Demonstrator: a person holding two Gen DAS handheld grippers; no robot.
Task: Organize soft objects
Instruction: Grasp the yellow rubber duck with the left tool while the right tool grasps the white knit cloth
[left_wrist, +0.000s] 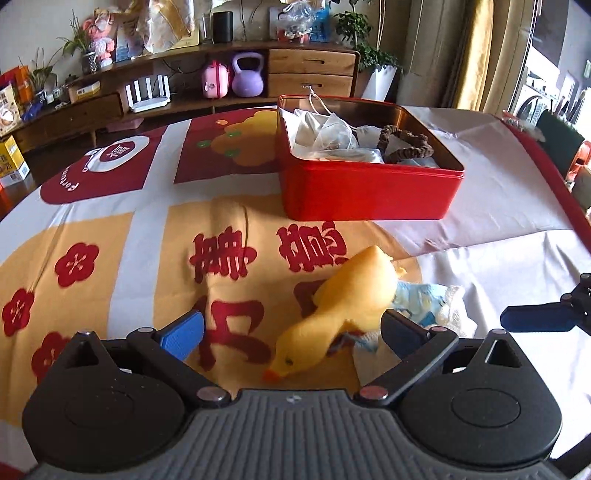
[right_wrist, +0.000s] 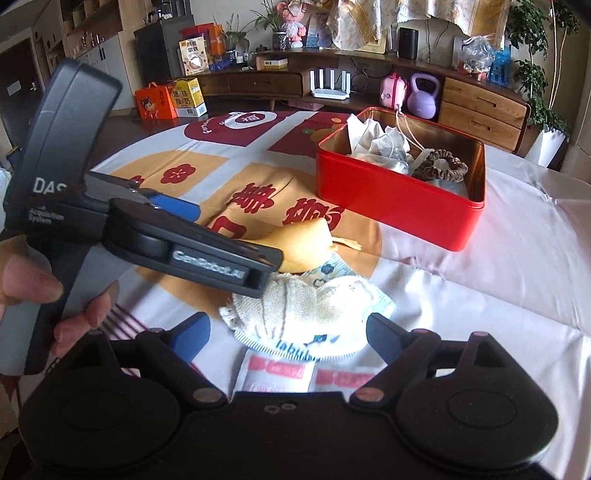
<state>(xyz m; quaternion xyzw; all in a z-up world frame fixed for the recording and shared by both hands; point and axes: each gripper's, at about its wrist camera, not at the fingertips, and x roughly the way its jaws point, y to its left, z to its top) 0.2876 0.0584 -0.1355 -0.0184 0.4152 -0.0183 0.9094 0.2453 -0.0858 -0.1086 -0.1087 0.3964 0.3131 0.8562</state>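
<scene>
Now my left fingers (left_wrist: 291, 328) open wide around the yellow duck (left_wrist: 343, 306); grabbing the sock (right_wrist: 295, 306) underneath too could drag it.

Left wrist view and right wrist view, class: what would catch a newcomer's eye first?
The red tin stands open on the patterned tablecloth, already holding white cloth and a brown scrunchie. In front of it a yellow rubber duck lies on its side between the open fingers of the left tool. Beside the duck, a cream knitted sock sits ahead of the open right tool.
</scene>
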